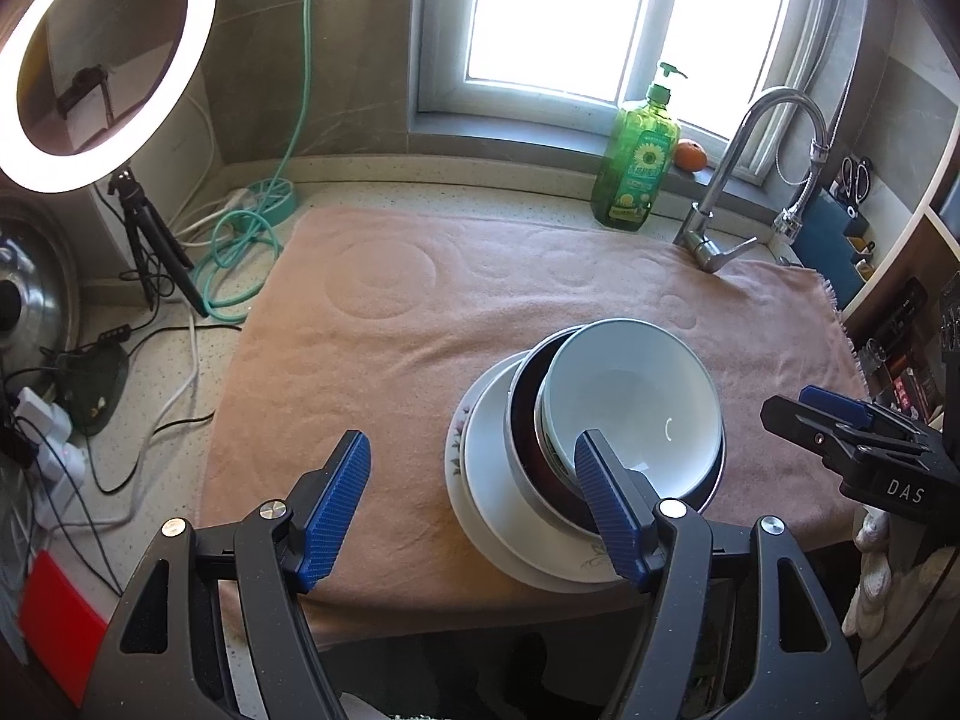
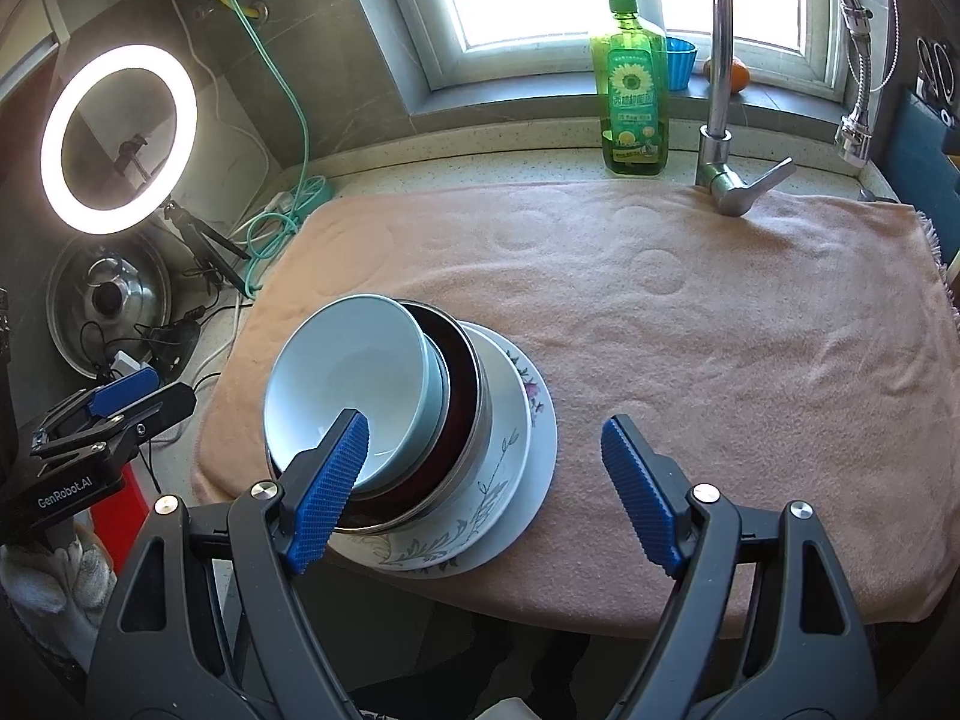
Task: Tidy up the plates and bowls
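Left wrist view, we log: stack of white bowl (image 1: 630, 402), dark bowl (image 1: 528, 420), plates (image 1: 492, 480) on towel (image 1: 390, 312), ahead-right of left claw (image 1: 471, 492), behind its right finger. Left claw open, empty. Right claw (image 2: 486, 480) open, empty; stack ahead-left. Both equally near.

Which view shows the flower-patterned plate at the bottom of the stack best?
The right wrist view: the flower-patterned plate shows its painted stems and blossoms along the exposed rim. In the left wrist view that plate is only a thin sliver at the stack's left edge, mostly covered by the white plate.
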The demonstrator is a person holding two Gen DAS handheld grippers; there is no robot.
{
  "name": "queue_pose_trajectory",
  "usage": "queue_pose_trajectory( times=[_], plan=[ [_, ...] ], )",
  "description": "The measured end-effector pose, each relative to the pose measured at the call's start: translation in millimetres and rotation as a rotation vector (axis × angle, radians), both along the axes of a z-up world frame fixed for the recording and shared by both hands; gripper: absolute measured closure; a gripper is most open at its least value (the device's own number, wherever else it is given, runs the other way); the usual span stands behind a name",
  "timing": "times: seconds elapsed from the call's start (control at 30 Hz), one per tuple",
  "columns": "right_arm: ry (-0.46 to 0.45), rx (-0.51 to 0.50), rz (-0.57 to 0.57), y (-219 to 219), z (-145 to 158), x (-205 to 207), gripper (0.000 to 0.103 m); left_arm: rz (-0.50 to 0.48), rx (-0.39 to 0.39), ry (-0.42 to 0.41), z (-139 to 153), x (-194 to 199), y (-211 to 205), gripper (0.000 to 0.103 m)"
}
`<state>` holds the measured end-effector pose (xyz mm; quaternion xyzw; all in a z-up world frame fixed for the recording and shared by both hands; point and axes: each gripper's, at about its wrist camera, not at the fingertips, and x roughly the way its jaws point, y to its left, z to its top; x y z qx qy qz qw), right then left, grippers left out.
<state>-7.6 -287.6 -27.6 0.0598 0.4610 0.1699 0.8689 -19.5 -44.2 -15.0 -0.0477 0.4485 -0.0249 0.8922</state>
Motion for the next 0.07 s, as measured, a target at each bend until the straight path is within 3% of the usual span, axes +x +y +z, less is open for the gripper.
queue_pose_trajectory(
  times=[0.07],
  plan=[
    [0.006, 0.001, -0.004, -0.7, -1.8, 2.3, 0.021, -0.004, 0.001, 0.000, -1.8, 1.7, 0.3, 0.033]
  ],
)
